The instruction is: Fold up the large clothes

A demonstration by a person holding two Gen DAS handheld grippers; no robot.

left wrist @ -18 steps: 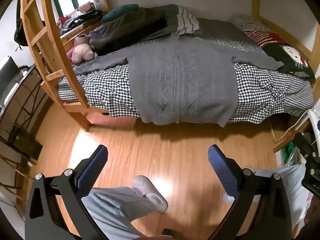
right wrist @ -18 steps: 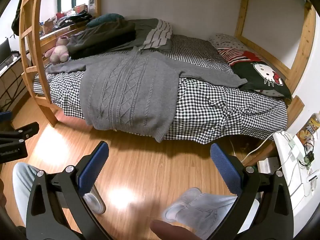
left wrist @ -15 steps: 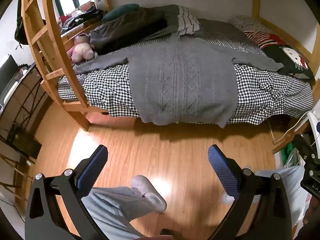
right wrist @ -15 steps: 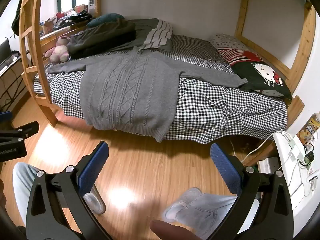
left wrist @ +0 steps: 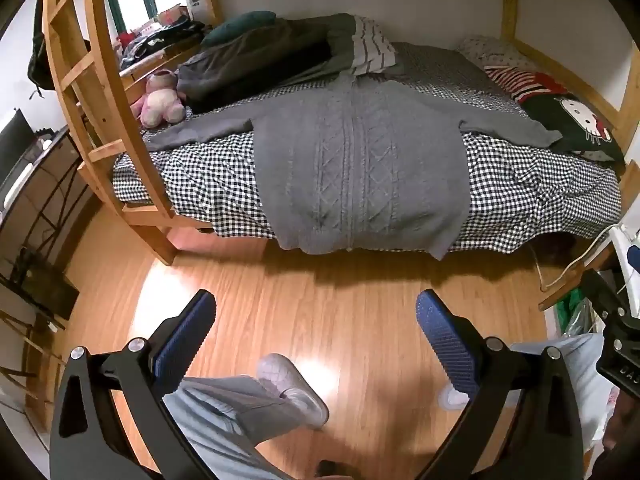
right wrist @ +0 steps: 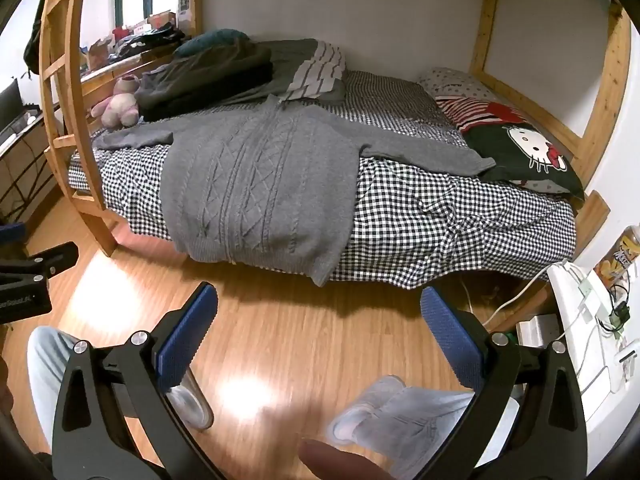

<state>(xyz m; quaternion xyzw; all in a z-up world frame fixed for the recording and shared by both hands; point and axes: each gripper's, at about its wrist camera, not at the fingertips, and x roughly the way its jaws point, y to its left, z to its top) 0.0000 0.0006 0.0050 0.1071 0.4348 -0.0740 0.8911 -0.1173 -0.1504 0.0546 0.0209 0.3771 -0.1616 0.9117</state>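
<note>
A large grey cable-knit sweater [left wrist: 360, 168] [right wrist: 260, 184] lies spread flat, front up, across the black-and-white checked bedcover [left wrist: 540, 196] [right wrist: 440, 216]. Its neckline points toward the wall side of the bed, and both sleeves stretch straight out to either side. Its ribbed hem hangs over the bed's front edge toward the floor.

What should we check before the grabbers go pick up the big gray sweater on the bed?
1. Gray sweater spread flat, both sleeves out: ok.
2. Left gripper open and empty: ok.
3. Right gripper open and empty: ok.
4. Grippers near enough to reach the sweater: not ok, both hang over the wooden floor.
5. Nothing lying on the sweater: ok.
6. Hem fully on the bed: not ok, it droops over the edge.
</note>
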